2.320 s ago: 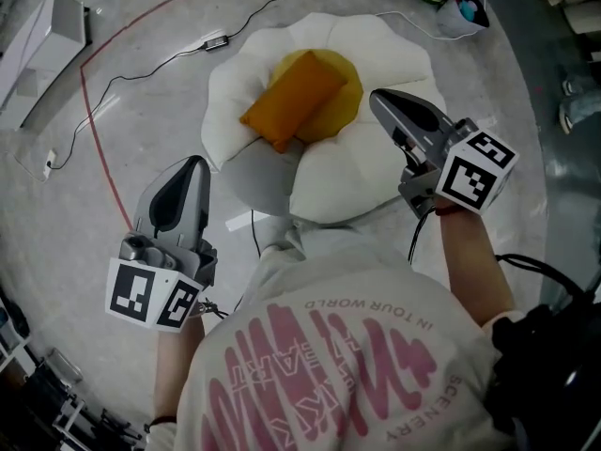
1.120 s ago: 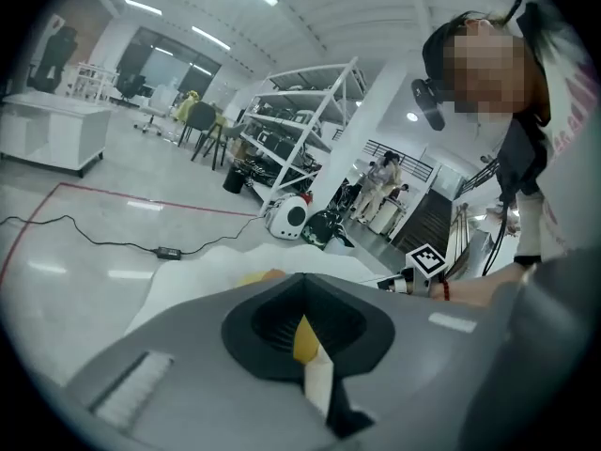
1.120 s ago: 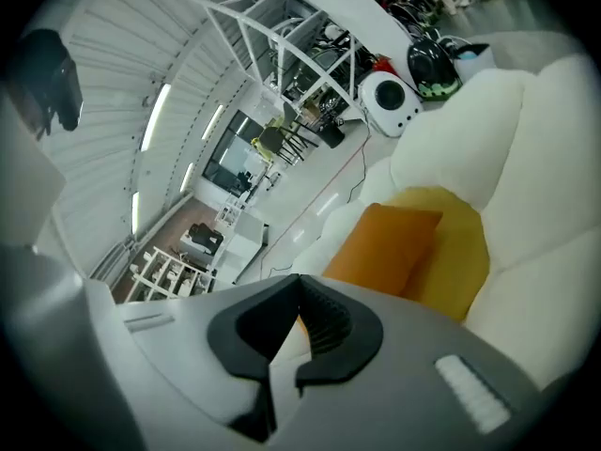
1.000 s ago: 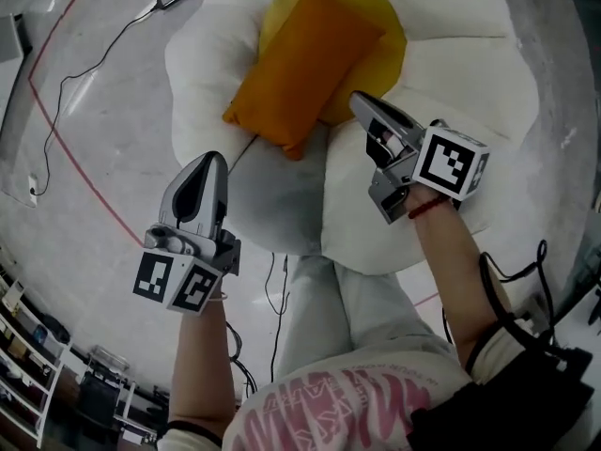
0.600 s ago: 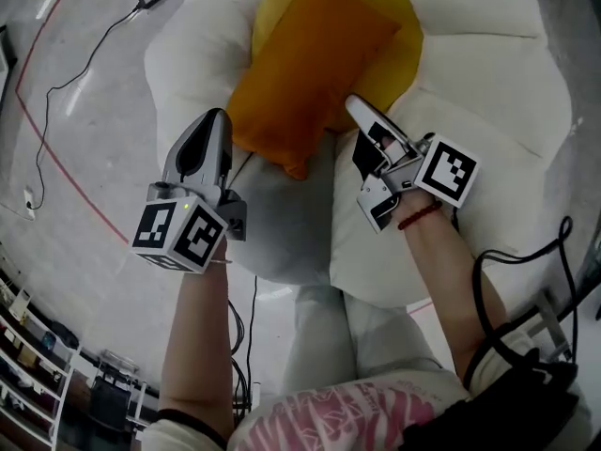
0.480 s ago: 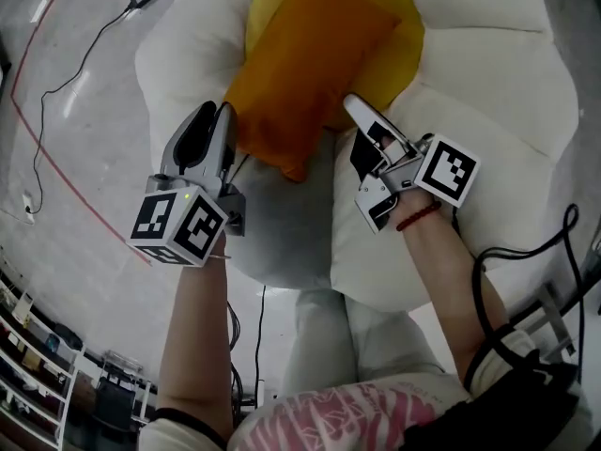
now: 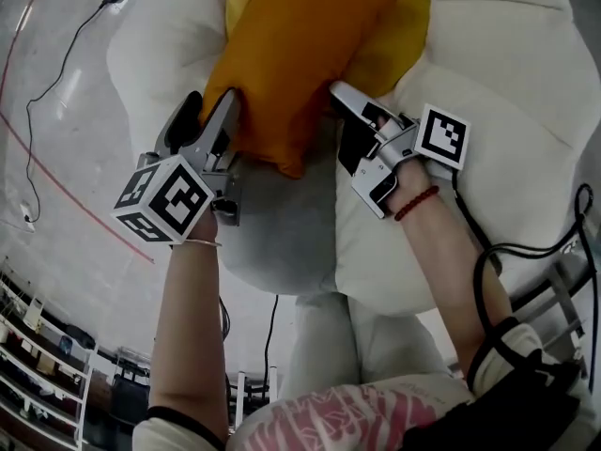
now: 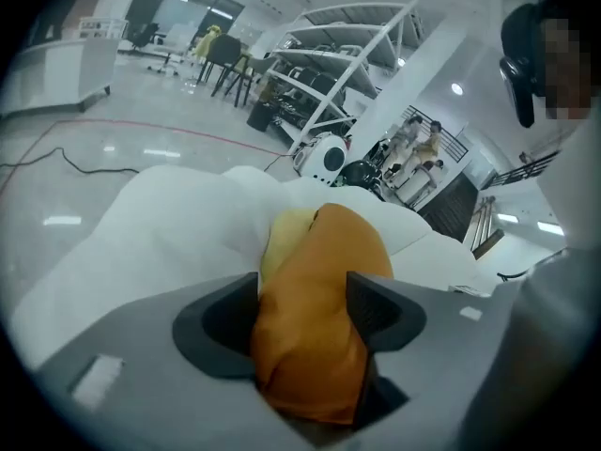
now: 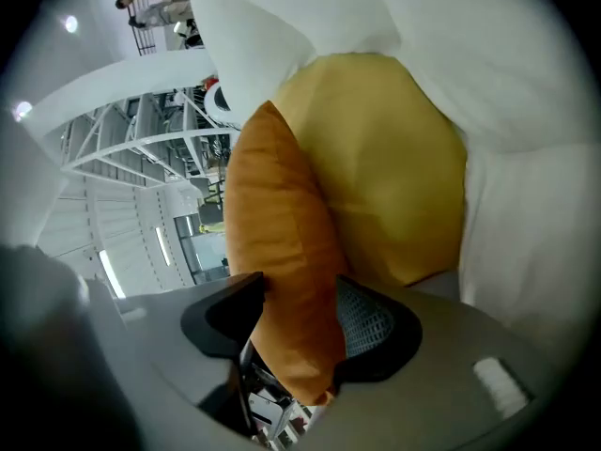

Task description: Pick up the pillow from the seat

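An orange pillow (image 7: 291, 54) lies on the yellow centre (image 7: 394, 36) of a white petal-shaped seat (image 7: 488, 83). My left gripper (image 7: 211, 106) is at the pillow's near left edge and its jaws have just been opening. In the left gripper view the pillow (image 8: 324, 318) fills the gap of the left gripper (image 8: 305, 303). My right gripper (image 7: 343, 111) is at the near right edge, its jaws also just opened. In the right gripper view the pillow's edge (image 9: 282, 252) stands between the wide jaws of the right gripper (image 9: 300, 313), with the yellow centre (image 9: 394, 167) behind it.
A grey petal (image 7: 272, 224) of the seat lies below the pillow's near corner. A red line (image 7: 38, 158) runs over the glossy floor at left, and shelving (image 7: 38, 383) stands at the lower left. White racks (image 8: 347, 54) stand far behind the seat.
Both grippers have sunk toward the seat and closed in on the pillow's near end. Their jaws, shut before, now stand wide with the pillow's edges between them.
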A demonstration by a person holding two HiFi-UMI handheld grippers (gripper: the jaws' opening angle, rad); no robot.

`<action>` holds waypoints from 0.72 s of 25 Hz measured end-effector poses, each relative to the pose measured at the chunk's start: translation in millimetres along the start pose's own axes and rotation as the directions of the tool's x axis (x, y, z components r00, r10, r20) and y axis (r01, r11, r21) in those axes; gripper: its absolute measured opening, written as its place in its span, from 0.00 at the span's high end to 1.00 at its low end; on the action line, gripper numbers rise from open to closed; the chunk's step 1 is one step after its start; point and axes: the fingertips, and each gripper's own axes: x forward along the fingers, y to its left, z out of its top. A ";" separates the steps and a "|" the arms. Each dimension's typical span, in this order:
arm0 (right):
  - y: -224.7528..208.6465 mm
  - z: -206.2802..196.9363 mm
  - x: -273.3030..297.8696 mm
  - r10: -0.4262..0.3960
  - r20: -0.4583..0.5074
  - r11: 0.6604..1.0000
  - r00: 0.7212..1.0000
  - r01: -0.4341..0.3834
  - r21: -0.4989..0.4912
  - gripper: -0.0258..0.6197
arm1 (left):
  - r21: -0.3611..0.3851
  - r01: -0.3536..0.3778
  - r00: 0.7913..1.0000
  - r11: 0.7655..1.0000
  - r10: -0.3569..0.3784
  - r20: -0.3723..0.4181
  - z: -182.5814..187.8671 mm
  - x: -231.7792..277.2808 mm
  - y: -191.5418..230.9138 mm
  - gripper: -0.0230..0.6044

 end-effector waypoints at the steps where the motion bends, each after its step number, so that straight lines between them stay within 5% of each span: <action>1: -2.2 -2.4 2.7 -0.010 -0.020 1.000 1.000 0.010 0.013 0.58 | -0.015 0.019 1.000 1.000 -0.019 0.004 -1.9 2.0 -0.9 0.48; 11: 45.5 -35.6 -13.0 0.073 -0.050 0.997 0.996 -0.073 0.010 0.71 | 0.012 0.147 0.980 0.989 -0.145 -0.135 0.4 -38.2 -42.4 0.66; 18: 64.1 -42.4 -2.5 0.122 -0.182 0.980 0.976 -0.148 -0.136 0.73 | 0.008 0.132 0.987 0.991 -0.131 -0.090 4.8 -46.1 -37.5 0.67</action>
